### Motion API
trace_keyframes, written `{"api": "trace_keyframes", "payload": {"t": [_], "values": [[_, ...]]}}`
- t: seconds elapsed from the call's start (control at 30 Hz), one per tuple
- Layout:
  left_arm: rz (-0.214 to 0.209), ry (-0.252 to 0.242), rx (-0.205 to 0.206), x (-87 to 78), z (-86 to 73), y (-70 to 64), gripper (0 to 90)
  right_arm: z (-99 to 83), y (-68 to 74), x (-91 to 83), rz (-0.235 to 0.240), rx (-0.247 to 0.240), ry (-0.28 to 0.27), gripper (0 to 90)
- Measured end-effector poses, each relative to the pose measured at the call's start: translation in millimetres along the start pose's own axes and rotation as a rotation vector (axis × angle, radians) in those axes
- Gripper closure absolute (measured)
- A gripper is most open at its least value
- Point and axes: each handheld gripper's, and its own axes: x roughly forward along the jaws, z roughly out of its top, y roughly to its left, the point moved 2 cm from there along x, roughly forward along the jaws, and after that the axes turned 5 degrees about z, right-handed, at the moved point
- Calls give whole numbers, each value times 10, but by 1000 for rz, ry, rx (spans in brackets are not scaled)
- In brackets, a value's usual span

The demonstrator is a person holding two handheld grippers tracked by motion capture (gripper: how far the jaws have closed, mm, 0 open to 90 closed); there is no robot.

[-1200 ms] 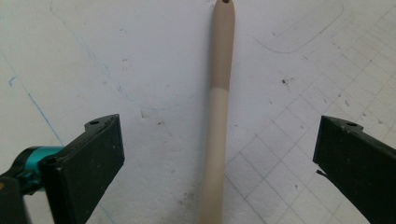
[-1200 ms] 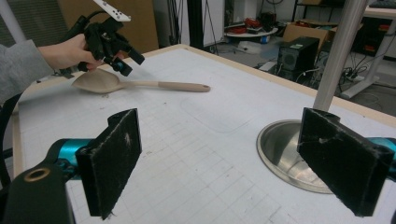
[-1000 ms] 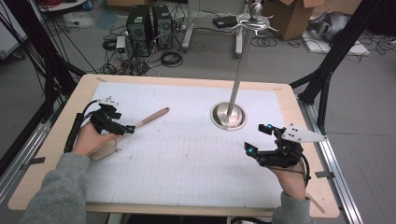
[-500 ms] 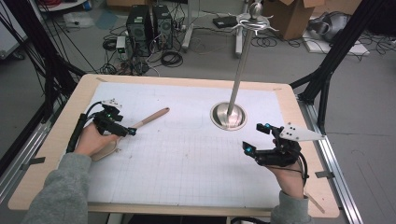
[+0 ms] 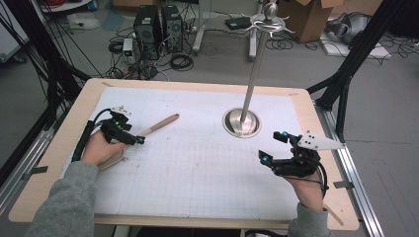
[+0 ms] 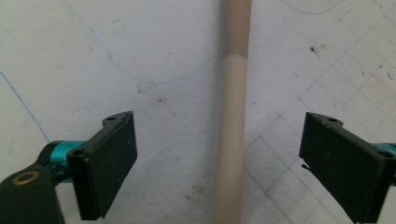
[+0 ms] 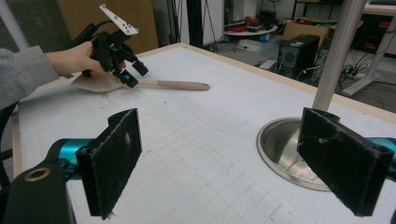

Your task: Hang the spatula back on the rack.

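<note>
A wooden spatula (image 5: 157,124) lies on the white grid mat at the left, its handle pointing toward the stand and its blade under the left hand. My left gripper (image 5: 132,137) hovers open over the handle; in the left gripper view the handle (image 6: 232,121) runs straight up between the two spread jaws, touching neither. My right gripper (image 5: 274,146) is open at the right of the mat, short of the metal stand's round base (image 5: 241,123). Across the table, the right gripper view takes in the spatula (image 7: 182,85) and the left gripper (image 7: 132,73).
A tall metal pole (image 5: 256,66) with hooks at its top rises from the base. The mat (image 5: 197,168) lies on a wooden table with a raised rim (image 5: 54,148). Computers, cables and boxes crowd the floor beyond the table's far edge.
The left gripper has edged right and lower along the spatula handle. The right gripper has shifted slightly left and forward. Both stay open.
</note>
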Motion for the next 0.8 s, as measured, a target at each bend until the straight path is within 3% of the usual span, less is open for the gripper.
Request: {"api": "trace_keyframes", "payload": {"t": [0.03, 0.4, 0.8], "values": [[6, -1, 13, -7, -3, -2, 211, 4, 5, 6, 2, -5, -2, 131], [6, 12, 45, -16, -68, -8, 359, 3, 2, 1, 4, -4, -2, 131], [50, 37, 22, -32, -76, -14, 578, 2, -3, 4, 3, -6, -1, 132]]}}
